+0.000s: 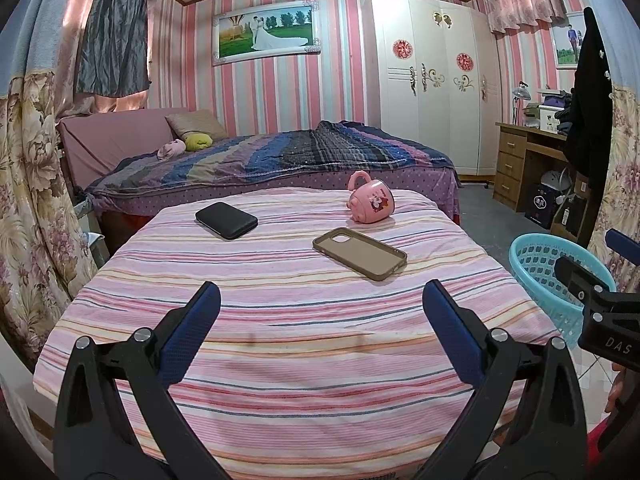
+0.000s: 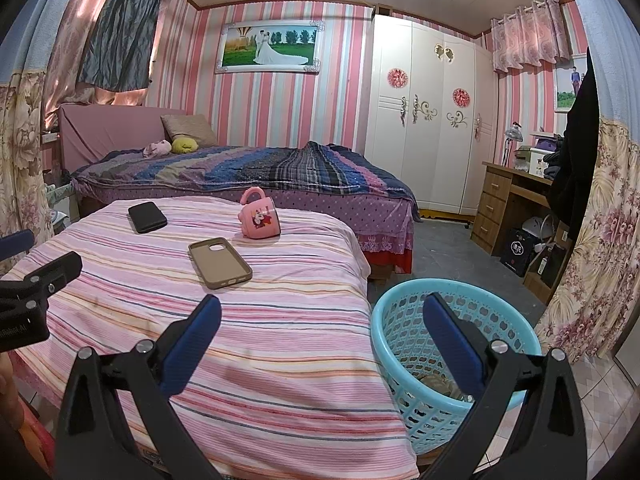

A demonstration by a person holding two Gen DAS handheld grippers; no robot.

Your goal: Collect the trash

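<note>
A light blue plastic basket stands on the floor right of the striped table; brownish scraps lie in its bottom. The basket also shows at the right in the left wrist view. My right gripper is open, hovering over the table's right edge and the basket rim, nothing between its fingers. My left gripper is open above the near part of the striped table, holding nothing. On the table lie a tan phone case, a black wallet-like case and a tipped pink mug.
A bed with a striped quilt stands behind the table. A white wardrobe and a wooden desk fill the right side. Floral curtains hang at both edges. Grey floor lies open between bed and desk.
</note>
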